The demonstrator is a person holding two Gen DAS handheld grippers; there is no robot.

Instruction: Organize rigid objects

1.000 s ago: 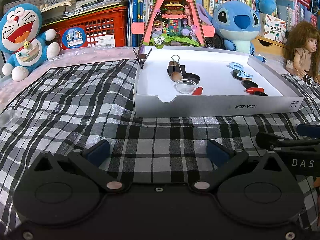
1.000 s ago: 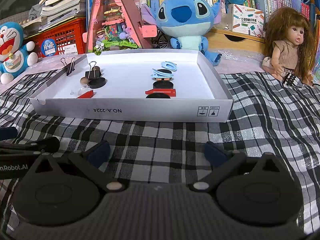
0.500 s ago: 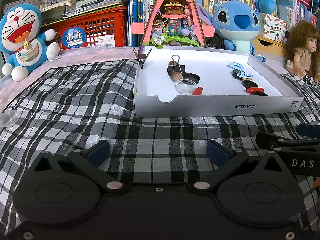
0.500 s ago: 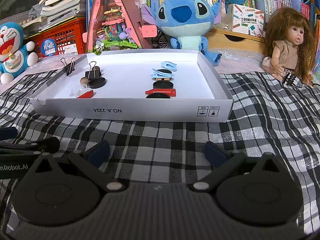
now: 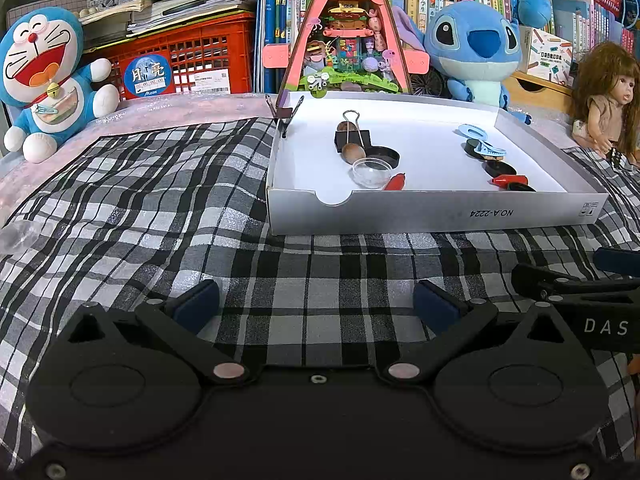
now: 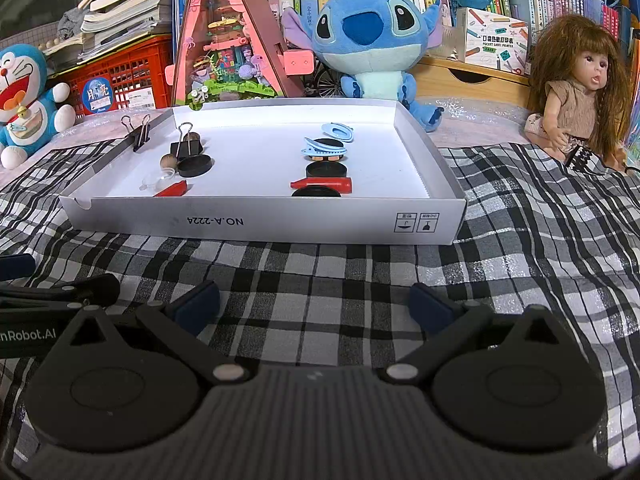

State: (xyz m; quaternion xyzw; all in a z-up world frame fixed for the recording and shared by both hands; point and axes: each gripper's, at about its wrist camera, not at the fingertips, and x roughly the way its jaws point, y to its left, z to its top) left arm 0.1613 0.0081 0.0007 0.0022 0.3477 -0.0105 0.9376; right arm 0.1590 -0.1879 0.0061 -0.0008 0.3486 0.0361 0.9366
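A shallow white box (image 5: 432,212) (image 6: 260,220) sits on the checked cloth. Inside on its left lie a black binder clip (image 5: 352,136) (image 6: 186,146), a wooden ball (image 5: 352,152), a black round lid (image 6: 195,166), a clear dish (image 5: 371,172) and a red piece (image 6: 172,190). On its right lie blue hair clips (image 5: 478,140) (image 6: 324,146), black lids (image 6: 325,169) and a red piece (image 6: 324,185). Another binder clip (image 5: 285,114) (image 6: 138,136) grips the box's left wall. My left gripper (image 5: 316,306) and right gripper (image 6: 314,304) are open and empty, low over the cloth before the box.
A Doraemon plush (image 5: 44,76), a red crate (image 5: 180,64), a pink triangular model house (image 5: 348,40), a Stitch plush (image 6: 372,40), a doll (image 6: 576,88) and bookshelves stand behind the box. A clear item (image 5: 16,236) lies at the cloth's left edge.
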